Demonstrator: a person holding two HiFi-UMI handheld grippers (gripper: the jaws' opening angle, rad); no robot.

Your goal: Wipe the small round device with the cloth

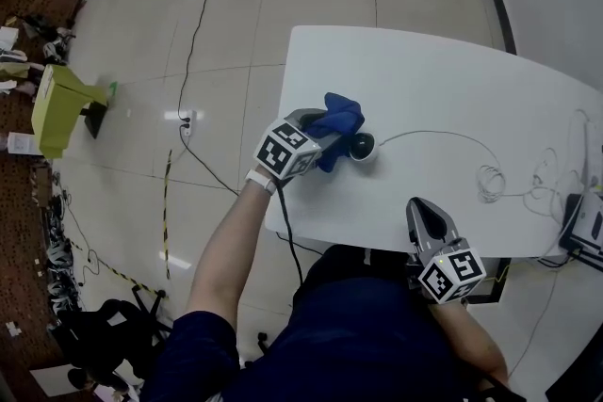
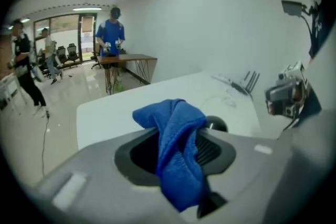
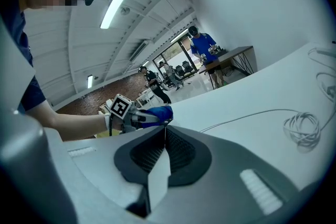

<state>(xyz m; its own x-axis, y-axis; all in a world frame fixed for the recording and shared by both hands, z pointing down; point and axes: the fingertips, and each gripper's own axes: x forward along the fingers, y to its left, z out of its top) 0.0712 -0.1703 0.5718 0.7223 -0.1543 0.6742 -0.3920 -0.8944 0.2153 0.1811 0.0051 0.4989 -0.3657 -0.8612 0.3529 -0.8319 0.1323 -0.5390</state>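
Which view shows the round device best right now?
Head view: the device lies mostly clear beside the cloth. Left gripper view shows only its top behind the cloth; right gripper view doesn't show it.

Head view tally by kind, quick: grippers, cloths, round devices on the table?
grippers: 2 (left gripper, right gripper)
blue cloth: 1, held in the left gripper
small round device: 1
total: 4
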